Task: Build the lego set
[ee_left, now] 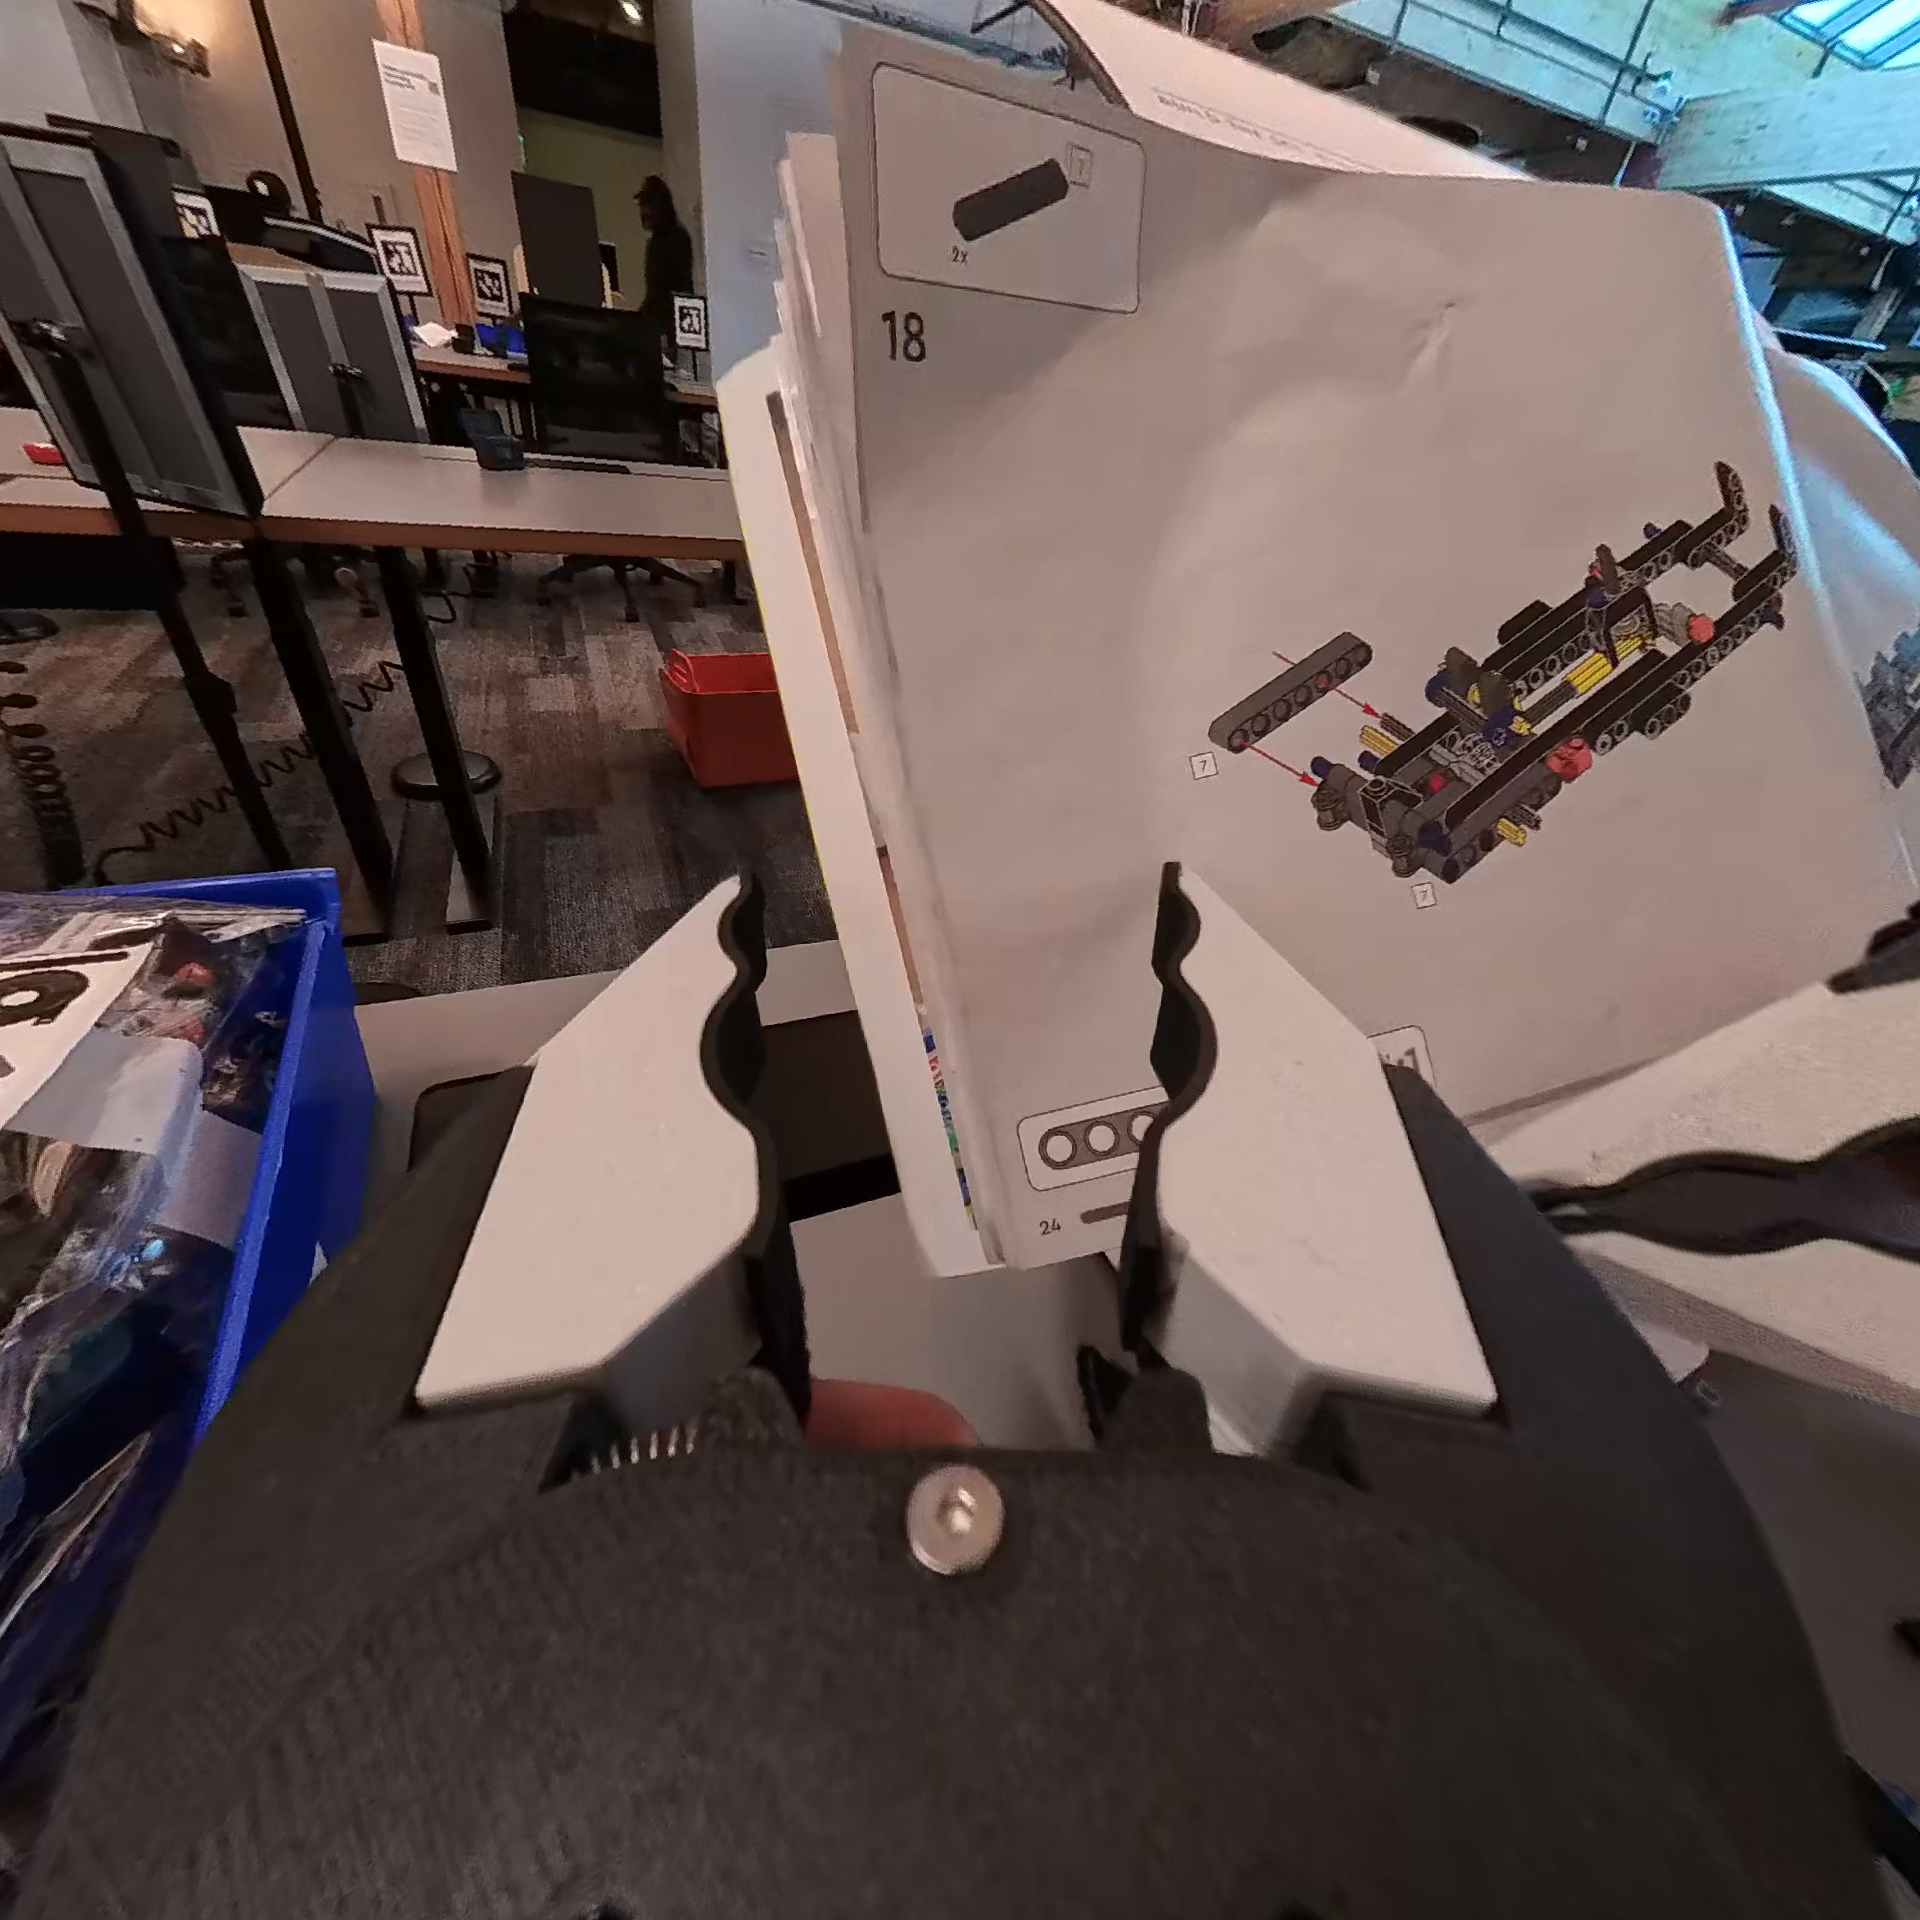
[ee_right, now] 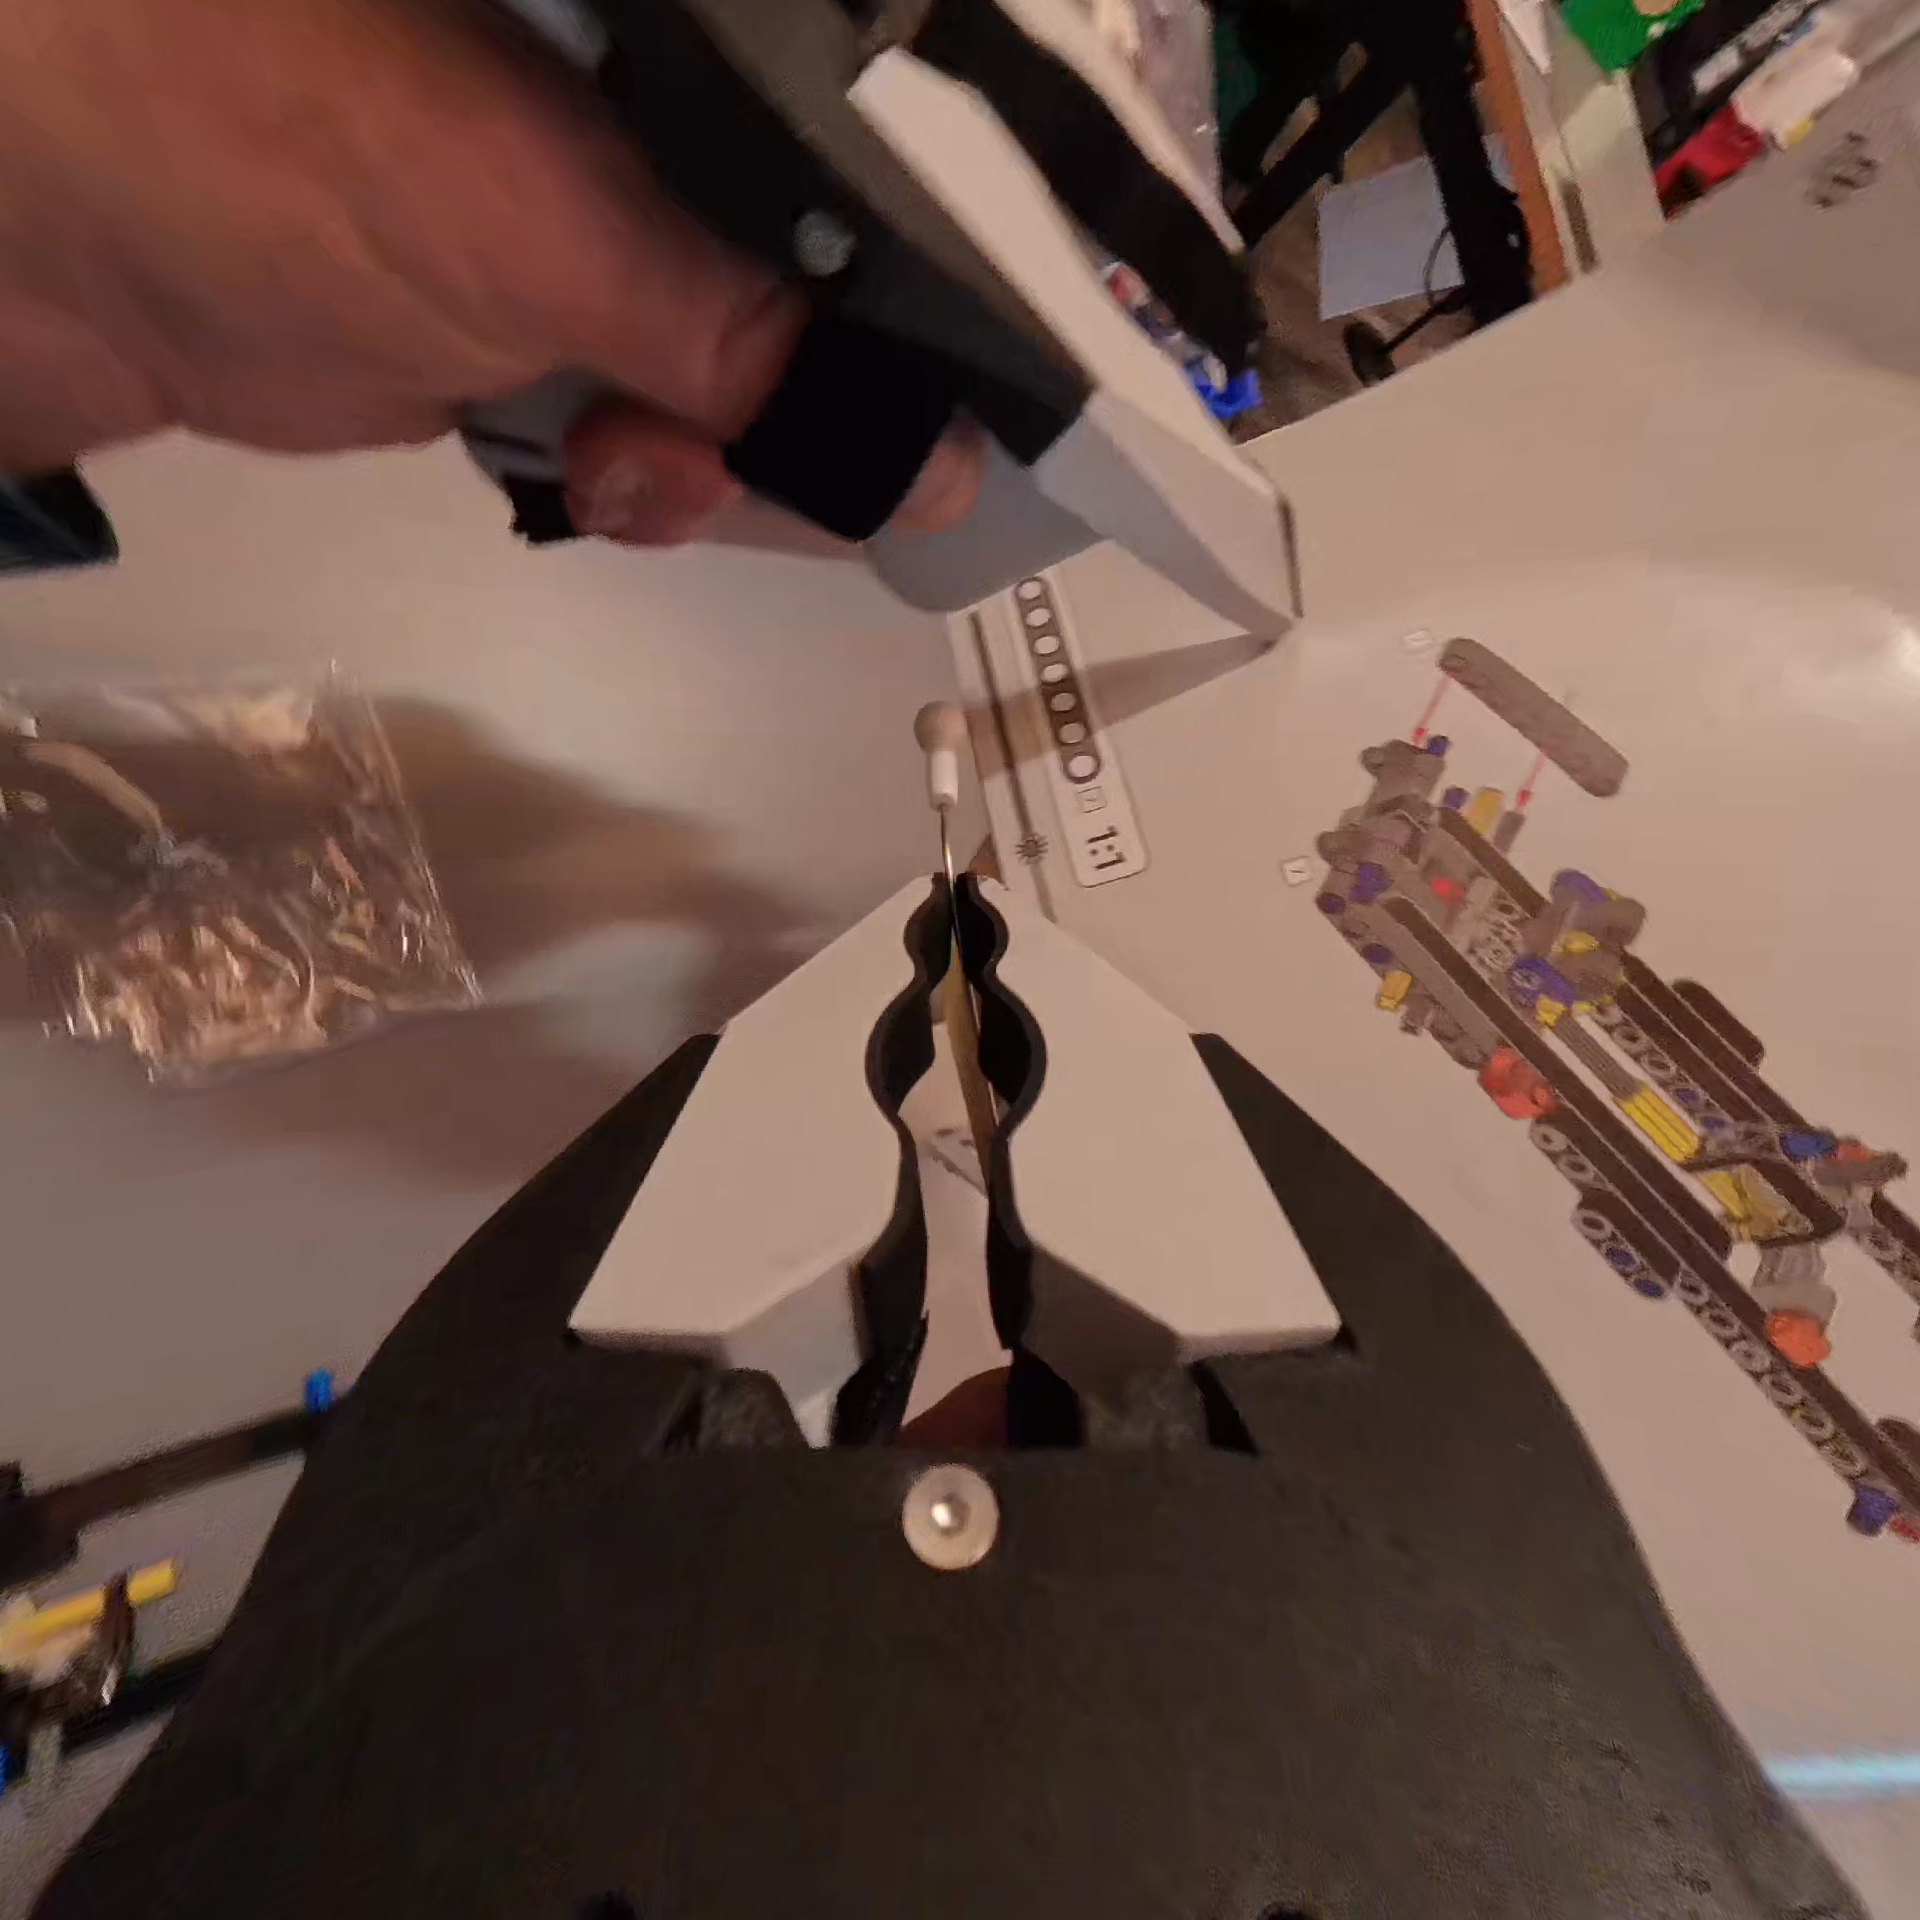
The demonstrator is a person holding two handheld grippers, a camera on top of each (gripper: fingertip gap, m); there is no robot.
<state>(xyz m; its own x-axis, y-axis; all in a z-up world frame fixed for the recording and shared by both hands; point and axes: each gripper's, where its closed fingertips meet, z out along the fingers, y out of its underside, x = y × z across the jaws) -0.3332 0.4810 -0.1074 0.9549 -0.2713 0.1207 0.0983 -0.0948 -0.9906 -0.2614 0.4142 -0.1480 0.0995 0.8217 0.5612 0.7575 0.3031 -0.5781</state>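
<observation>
The white instruction booklet (ee_left: 1299,540) stands upright, open at a page with a drawing of a black and yellow frame. Its lower corner sits between the fingers of my left gripper (ee_left: 958,883), which is open with space on both sides. My right gripper (ee_right: 951,894) is shut on the edge of a booklet page (ee_right: 1558,520); it also shows at the right edge of the left wrist view (ee_left: 1714,1195). A thin wire with a white tip (ee_right: 940,758) sticks out past its fingertips. A hand holds the left gripper (ee_right: 1143,499) above the page. A partly built model (ee_right: 73,1652) lies at the lower left.
A blue bin (ee_left: 301,1091) of bagged parts stands left of the left gripper. A clear plastic bag (ee_right: 208,883) lies on the white table (ee_right: 623,623). A red bin (ee_left: 727,727) sits on the carpet beyond, with desks and a person farther back. Measured from the fingertips, the partly built model (ee_right: 73,1652) is 25 centimetres or so from the right gripper and 35 centimetres from the left.
</observation>
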